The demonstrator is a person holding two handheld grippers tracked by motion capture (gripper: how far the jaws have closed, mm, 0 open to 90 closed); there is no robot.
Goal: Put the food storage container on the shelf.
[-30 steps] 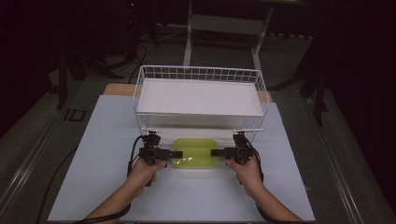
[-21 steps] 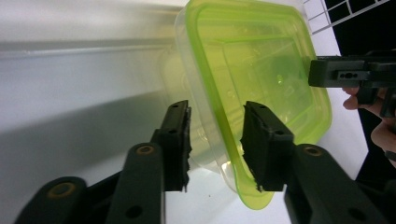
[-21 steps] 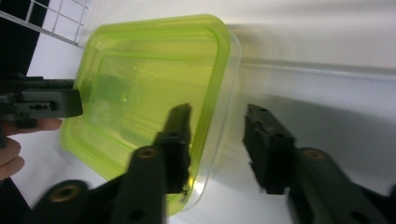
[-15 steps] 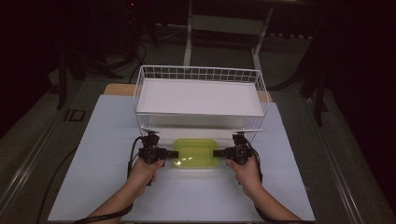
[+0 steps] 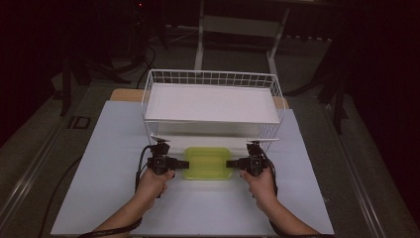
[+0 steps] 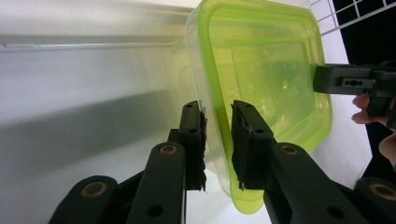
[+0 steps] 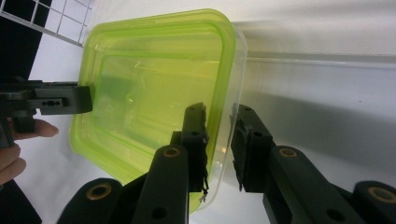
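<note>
A yellow-green translucent plastic container (image 5: 207, 161) hangs level between my two grippers, just in front of the white wire basket (image 5: 213, 78). My left gripper (image 5: 184, 162) is shut on its left rim, and my right gripper (image 5: 229, 162) is shut on its right rim. In the left gripper view the jaws (image 6: 217, 116) straddle the container's edge (image 6: 266, 60), with the right gripper (image 6: 322, 79) on the far rim. In the right gripper view the jaws (image 7: 219, 121) clasp the near rim of the container (image 7: 149, 84), and the left gripper (image 7: 88, 99) is opposite.
A flat white tray (image 5: 210, 101) lies on the basket. The basket stands at the back of a white tabletop (image 5: 109, 148), with bare surface to the left, right and front. Dark floor and stand legs lie beyond.
The hands have drawn very slightly apart, and the container looks a little narrower from left to right. Both grippers still hold its ends.
</note>
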